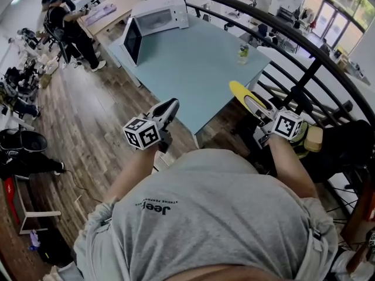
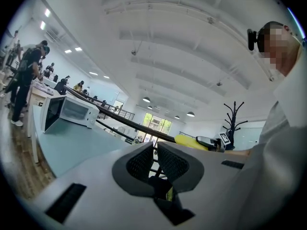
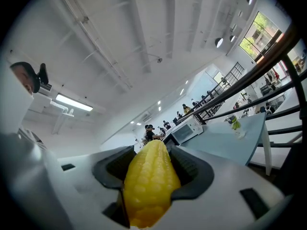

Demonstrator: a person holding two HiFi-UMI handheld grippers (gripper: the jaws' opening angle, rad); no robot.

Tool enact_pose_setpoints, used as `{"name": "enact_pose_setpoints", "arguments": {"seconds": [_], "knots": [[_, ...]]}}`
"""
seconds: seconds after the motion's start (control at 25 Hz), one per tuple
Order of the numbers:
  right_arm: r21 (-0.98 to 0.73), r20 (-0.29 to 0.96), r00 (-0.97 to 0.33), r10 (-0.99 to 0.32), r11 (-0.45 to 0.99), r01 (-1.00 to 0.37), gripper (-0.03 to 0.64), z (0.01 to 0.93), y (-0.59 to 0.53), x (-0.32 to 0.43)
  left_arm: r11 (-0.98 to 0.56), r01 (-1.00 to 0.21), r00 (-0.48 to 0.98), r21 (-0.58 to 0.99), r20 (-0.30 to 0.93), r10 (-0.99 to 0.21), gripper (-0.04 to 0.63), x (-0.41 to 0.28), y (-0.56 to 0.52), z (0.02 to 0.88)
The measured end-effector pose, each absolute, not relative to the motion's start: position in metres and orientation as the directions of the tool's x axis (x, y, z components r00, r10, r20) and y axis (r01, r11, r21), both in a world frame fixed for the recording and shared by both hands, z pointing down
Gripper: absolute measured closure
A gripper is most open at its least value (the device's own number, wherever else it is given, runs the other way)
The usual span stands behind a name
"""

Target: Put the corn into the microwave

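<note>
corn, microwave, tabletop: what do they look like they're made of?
The corn has glossy, very even yellow kernels. It looks like moulded plastic or rubber, but real corn can't be ruled out. The microwave has a smooth white casing with a satin sheen, probably painted sheet metal or plastic. The tabletop is flat, matt and pale blue-green with no grain, so likely laminate.
</note>
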State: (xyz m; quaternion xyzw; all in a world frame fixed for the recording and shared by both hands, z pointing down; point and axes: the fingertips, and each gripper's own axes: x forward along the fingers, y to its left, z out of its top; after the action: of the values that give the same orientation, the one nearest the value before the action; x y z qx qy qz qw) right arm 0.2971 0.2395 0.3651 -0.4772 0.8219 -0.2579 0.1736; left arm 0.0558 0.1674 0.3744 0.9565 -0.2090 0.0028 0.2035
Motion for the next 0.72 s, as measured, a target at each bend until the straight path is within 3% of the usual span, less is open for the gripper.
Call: {"name": "enact_pose_setpoints", "arguments": {"seconds": [0.72], "knots": [[-0.602, -0.042, -0.420, -0.907, 0.358, -0.714, 0.371, 0.347, 0.034, 0.223, -0.857, -0.305, 0.949, 0.416, 0.058, -0.310, 0.554, -0.007, -0.053, 0.384]]}}
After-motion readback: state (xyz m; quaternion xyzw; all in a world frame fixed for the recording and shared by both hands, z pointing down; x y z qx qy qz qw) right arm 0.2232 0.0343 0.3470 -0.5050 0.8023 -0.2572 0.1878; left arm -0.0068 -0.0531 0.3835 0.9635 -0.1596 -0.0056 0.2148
